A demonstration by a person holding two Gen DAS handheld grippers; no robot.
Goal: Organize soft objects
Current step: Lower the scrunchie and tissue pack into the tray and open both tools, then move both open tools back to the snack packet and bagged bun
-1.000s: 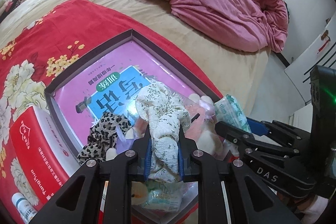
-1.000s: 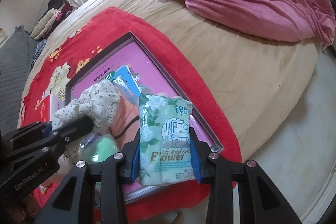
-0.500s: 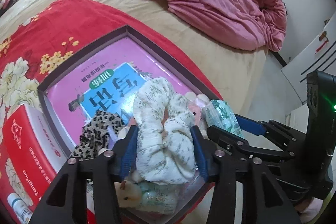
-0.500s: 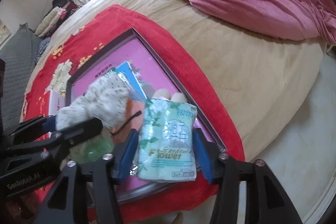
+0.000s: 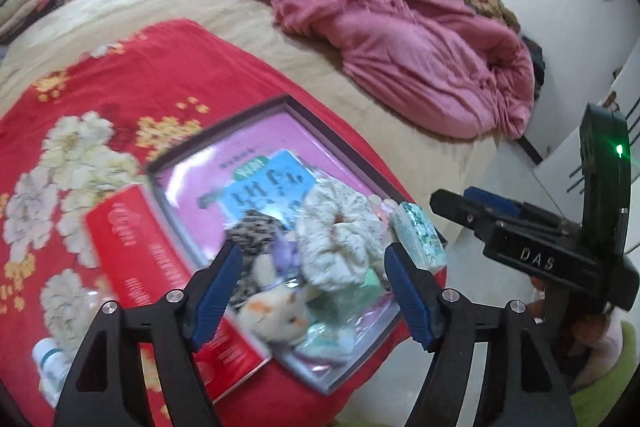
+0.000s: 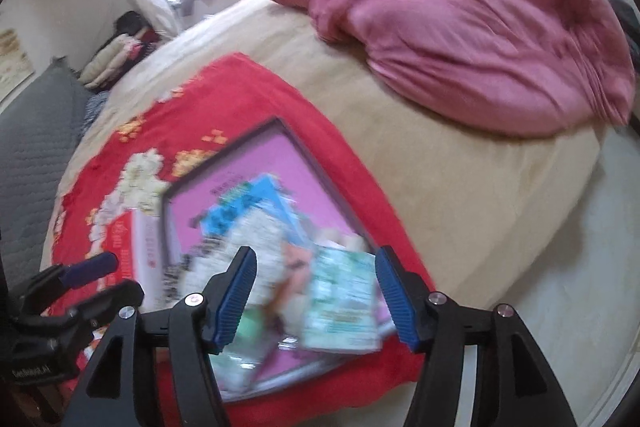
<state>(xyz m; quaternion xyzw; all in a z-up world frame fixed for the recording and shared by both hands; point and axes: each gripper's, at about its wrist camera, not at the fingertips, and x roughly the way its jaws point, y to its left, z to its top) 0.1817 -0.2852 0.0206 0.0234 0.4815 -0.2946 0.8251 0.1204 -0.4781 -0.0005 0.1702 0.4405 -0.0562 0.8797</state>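
Both the left gripper (image 5: 312,267) and the right gripper (image 6: 314,281) have jaws spread, holding nothing. The white scrunchie (image 5: 338,239) and tissue pack (image 5: 418,237) lie in the tray (image 5: 224,131) on the bed — the right view is badly blurred, and the tray's near corner is hidden.

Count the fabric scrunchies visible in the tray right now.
2. The white floral scrunchie lies in the tray near its front right; the leopard-print scrunchie sits just left of it. Others may be hidden under the pile.
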